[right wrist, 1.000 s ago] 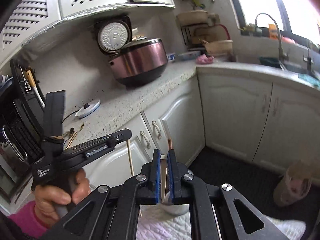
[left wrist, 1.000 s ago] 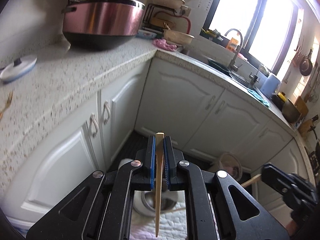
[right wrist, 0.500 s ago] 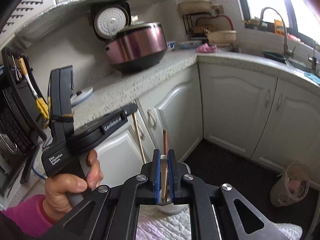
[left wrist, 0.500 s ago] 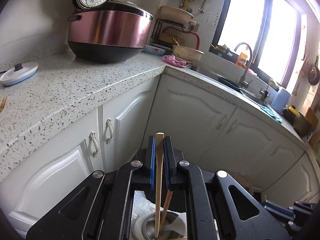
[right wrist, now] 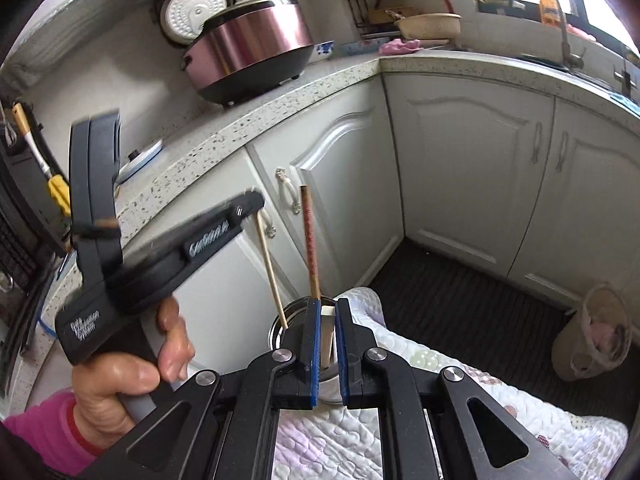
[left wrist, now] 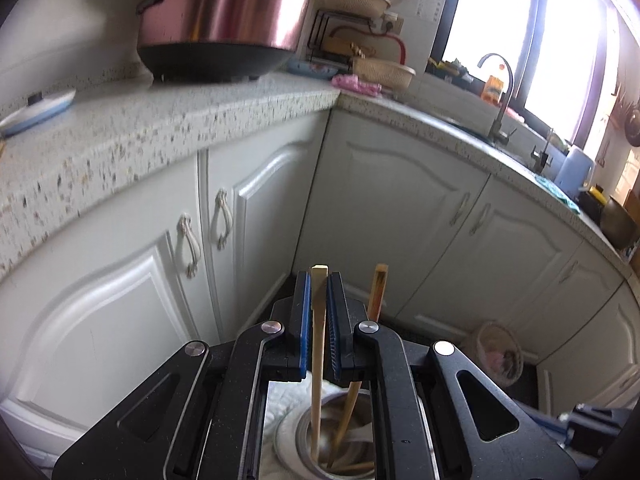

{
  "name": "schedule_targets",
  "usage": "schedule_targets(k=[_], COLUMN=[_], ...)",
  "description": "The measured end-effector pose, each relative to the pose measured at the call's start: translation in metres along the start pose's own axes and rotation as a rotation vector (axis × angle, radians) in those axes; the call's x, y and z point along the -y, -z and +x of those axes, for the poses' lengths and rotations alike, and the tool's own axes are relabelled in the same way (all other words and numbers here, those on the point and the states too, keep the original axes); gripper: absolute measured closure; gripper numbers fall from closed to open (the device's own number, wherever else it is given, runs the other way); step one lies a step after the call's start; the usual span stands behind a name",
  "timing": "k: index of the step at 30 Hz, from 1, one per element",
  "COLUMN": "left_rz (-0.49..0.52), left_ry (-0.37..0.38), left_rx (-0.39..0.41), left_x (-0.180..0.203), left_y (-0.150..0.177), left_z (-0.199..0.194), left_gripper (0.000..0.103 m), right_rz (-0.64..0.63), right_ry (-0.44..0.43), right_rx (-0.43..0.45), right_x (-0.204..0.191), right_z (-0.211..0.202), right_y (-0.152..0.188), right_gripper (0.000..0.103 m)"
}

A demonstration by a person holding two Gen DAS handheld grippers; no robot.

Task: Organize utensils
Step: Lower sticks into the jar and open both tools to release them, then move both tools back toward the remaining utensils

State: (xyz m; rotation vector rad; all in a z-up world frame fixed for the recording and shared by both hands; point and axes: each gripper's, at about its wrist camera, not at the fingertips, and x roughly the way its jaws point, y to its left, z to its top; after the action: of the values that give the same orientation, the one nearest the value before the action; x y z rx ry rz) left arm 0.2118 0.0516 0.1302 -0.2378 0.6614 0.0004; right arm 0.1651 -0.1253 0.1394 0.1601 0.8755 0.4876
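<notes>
In the left wrist view my left gripper (left wrist: 319, 276) is shut on a pale wooden chopstick (left wrist: 318, 360). The stick's lower end reaches down inside a steel utensil cup (left wrist: 288, 432). A brown chopstick (left wrist: 378, 292) leans in the same cup, just right of my fingers. In the right wrist view my right gripper (right wrist: 328, 304) is shut on the top of another pale chopstick (right wrist: 328, 332), directly over the cup (right wrist: 280, 322). Beyond it stands the brown chopstick (right wrist: 310, 240). A hand (right wrist: 120, 380) holds the left gripper (right wrist: 252, 200) at the left, with its chopstick (right wrist: 272, 272) slanting into the cup.
The cup stands on a quilted cloth (right wrist: 400, 344) in front of white cupboard doors (left wrist: 120, 320). A speckled counter (left wrist: 120, 136) above carries a pink rice cooker (left wrist: 220, 32) and a small lid (left wrist: 40, 108). A waste bin (right wrist: 592, 336) sits on the dark floor mat.
Both grippers have sunk toward the cup with their chopsticks. The left chopstick's tip, earlier above the cup, is now inside it. The counter has risen in both views.
</notes>
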Motion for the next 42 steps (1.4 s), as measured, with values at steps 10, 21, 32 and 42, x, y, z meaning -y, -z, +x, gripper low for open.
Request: schedule_targets(k=[10, 21, 32, 42], left_rz=[-0.034, 0.015, 0.076, 0.128], left_ry=[0.020, 0.006, 0.004, 0.037], left_rx=[-0.056, -0.079, -0.092, -0.147], left_x=[-0.011, -0.014, 0.007, 0.035], left_y=[0.016, 0.045, 0.081, 0.117], left_z=[-0.012, -0.052, -0.090, -0.109], left_gripper=[0.060, 0.054, 0.053, 0.053], right_rz=[0.083, 0.112, 0.128, 0.118], right_ry=[-0.011, 0.018, 0.126, 0.256], right_rx=[0.005, 0.006, 0.032, 0.052], right_x=[0.009, 0.011, 0.007, 0.012], right_z=[-0.009, -0.035, -0.067, -0.094], right_y=[0.012, 0.051, 0.097, 0.134], right_gripper=[0.062, 0.062, 0.057, 0.047])
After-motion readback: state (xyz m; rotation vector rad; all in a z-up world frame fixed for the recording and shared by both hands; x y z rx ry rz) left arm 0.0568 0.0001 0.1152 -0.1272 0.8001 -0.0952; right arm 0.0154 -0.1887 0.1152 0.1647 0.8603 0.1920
